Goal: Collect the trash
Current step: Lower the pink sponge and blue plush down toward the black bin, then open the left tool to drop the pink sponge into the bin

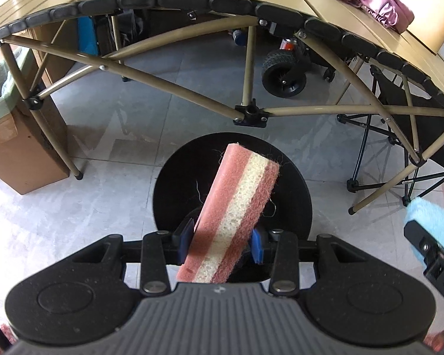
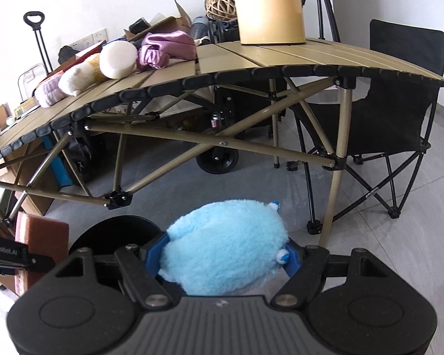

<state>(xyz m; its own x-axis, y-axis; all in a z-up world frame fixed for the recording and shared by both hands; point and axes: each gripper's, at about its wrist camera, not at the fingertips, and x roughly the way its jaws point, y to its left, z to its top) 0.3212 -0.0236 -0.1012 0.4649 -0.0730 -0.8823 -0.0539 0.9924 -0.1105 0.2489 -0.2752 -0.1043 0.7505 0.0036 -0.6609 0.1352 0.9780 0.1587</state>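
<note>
left hand-held gripper (image 1: 221, 244): clamped on a sponge (image 1: 235, 211), pink scouring faces with a cream core, frayed fibres at the far end, standing forward and tilted right between the blue pads. pitched steeply down over a round black bin (image 1: 232, 177) just beyond. right hand-held gripper (image 2: 223, 256): clamped wide on a fluffy light-blue plush (image 2: 225, 245). beyond both, the slatted tan tabletop (image 2: 281, 56) on crossed legs.
</note>
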